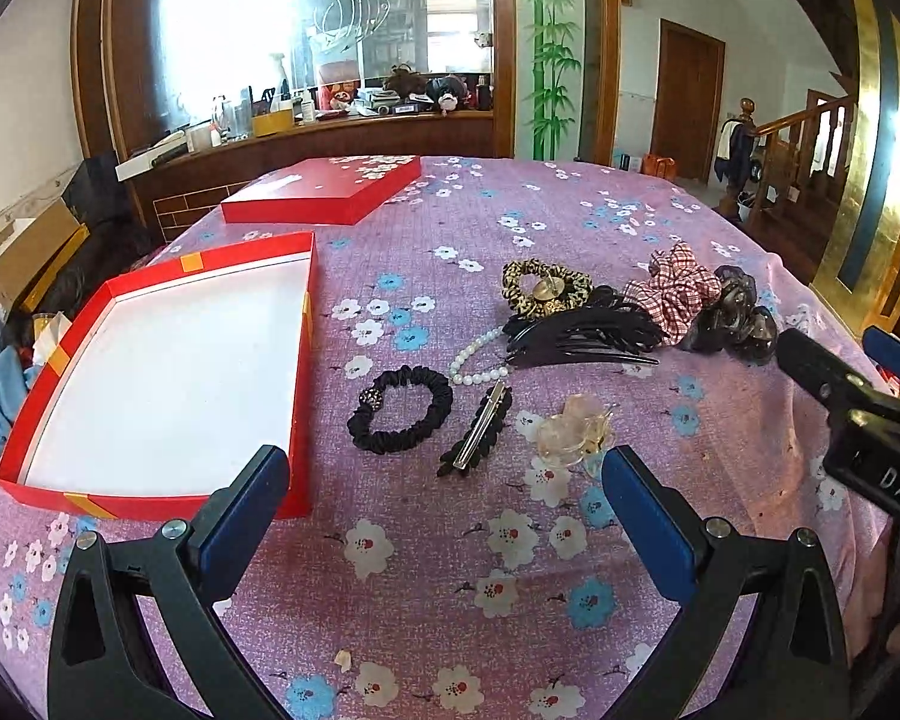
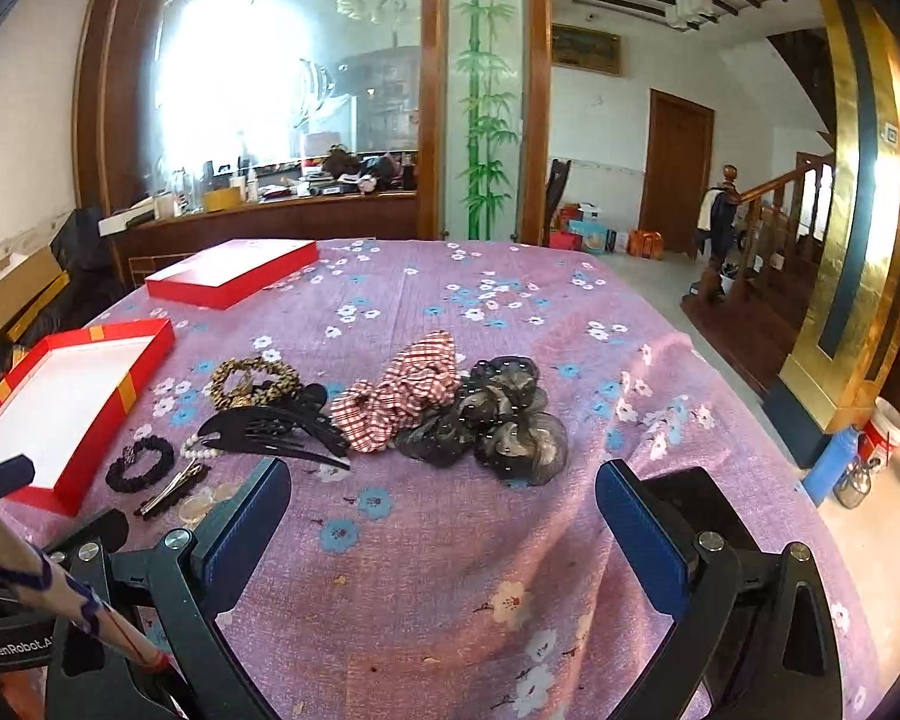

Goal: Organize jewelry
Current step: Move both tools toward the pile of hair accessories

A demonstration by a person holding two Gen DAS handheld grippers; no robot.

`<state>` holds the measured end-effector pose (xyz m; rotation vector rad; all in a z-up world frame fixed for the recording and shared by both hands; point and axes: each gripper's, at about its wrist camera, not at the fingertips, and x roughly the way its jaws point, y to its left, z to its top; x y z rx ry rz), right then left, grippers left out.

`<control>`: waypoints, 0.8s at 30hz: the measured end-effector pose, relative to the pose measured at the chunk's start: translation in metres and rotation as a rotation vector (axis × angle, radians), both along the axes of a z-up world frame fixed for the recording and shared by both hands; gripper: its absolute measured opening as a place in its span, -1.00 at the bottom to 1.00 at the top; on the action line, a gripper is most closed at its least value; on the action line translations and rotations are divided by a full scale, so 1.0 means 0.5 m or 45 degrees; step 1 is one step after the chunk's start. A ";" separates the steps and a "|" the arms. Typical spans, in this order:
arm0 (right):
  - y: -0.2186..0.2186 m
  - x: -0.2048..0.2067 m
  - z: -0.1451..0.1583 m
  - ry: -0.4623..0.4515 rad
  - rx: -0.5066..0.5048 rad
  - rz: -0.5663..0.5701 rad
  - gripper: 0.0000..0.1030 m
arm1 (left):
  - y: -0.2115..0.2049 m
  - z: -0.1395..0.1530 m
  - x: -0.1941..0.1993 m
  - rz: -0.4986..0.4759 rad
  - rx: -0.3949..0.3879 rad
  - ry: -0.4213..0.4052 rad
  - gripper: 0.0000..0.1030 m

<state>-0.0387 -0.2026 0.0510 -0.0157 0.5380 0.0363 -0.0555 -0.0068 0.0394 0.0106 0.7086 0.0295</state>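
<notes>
Purple floral tablecloth carried hair accessories at centre frame. Open red cardboard box lay left, empty. Left gripper and right gripper both gaped wide, empty. Recommended: straddle black fabric scrunchie squarely before closing.

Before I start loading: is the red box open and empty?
Open and empty. The box shows a bare white floor; its lid lies apart, farther back on the table.

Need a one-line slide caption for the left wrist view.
Open left gripper above floral tablecloth, facing black scrunchie, hair clip and empty red box.
</notes>
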 end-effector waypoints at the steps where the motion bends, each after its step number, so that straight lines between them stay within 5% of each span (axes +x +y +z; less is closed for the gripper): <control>1: -0.004 -0.002 0.001 -0.001 0.013 -0.004 0.99 | 0.003 0.001 0.000 -0.003 0.000 0.002 1.00; 24: -0.016 0.002 0.001 0.043 0.126 0.063 0.95 | 0.002 -0.014 0.011 -0.007 0.003 0.039 1.00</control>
